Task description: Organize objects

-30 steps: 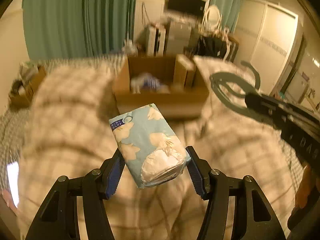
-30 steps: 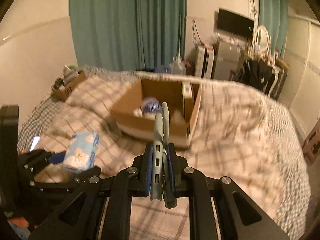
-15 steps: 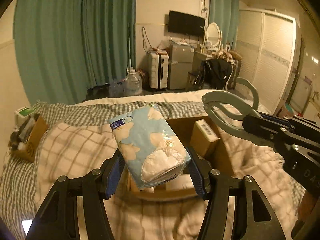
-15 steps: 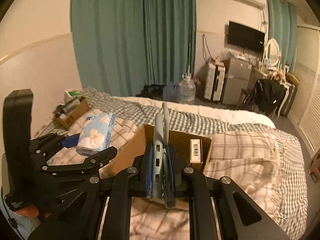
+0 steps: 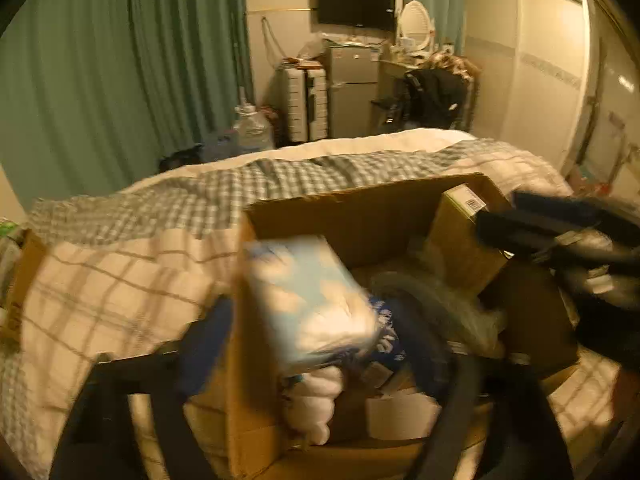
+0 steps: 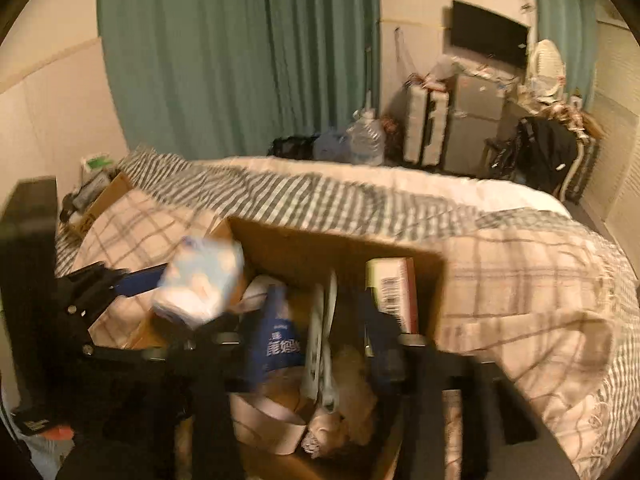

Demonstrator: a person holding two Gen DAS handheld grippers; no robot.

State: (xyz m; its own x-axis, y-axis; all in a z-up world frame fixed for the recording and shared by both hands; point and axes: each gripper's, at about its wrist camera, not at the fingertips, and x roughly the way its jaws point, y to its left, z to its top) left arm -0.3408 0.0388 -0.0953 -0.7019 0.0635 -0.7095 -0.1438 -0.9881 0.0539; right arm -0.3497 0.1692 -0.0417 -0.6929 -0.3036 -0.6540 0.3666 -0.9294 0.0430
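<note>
Our left gripper (image 5: 316,344) clamps the pale-blue soft tissue pack (image 5: 308,300) between its jaws, over the open brown cardboard box (image 5: 360,208). Our right gripper (image 6: 320,344) pinches the grey-green plastic hanger (image 6: 322,344) above that box.

1. One cardboard box (image 5: 360,204) on the bed; a second, smaller one (image 6: 102,200) at the far left edge
2. One tissue pack (image 5: 308,300)
3. Two grippers (both blurred): left gripper (image 5: 312,344); right gripper (image 6: 320,320)
4. One television (image 5: 356,5); one water jug (image 6: 366,138)
</note>
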